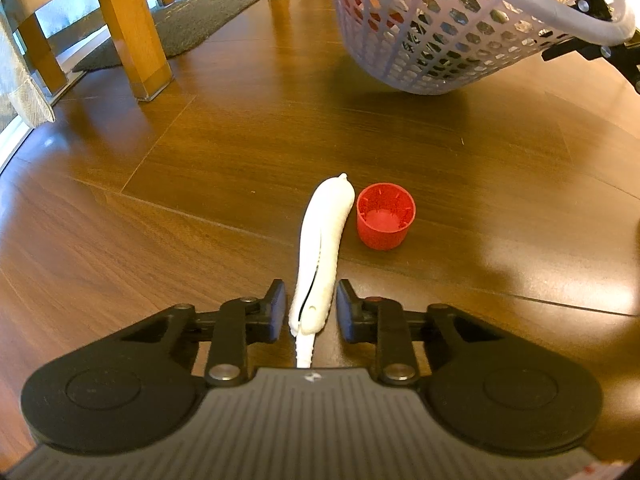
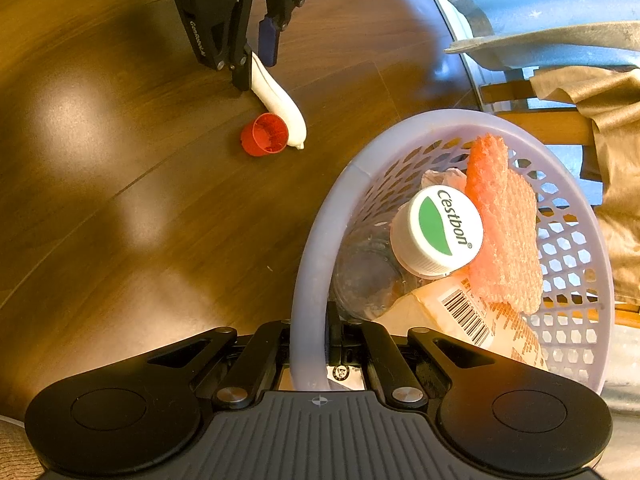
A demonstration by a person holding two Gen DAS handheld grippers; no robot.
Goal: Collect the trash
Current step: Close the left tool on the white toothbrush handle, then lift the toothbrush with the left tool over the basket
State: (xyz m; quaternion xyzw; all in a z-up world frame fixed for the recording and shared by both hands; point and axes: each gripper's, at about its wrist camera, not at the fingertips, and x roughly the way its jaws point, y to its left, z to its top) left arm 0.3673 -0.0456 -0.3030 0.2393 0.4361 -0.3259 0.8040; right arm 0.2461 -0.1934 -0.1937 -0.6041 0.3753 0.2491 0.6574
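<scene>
**Left fingers astride white piece on floor; right clamped on basket rim**

Left wrist view: wooden chair legs and a dark mat at far left. The left hand-held gripper is partly open, its pads on either side of a long white foam-like piece lying on the wood floor; small gaps show on both sides, so no grip yet. Just right of the piece's far end, apparently touching it, stands a red cap, open side up. The lavender mesh basket hangs tilted at upper right.

Right wrist view: the left unit's black arm reads "GenRobot.AI". The right hand-held gripper is closed on the basket's rim. Inside lie a clear bottle whose white cap reads "Cestbon", a wrapper with a barcode, and pink foam netting.
</scene>
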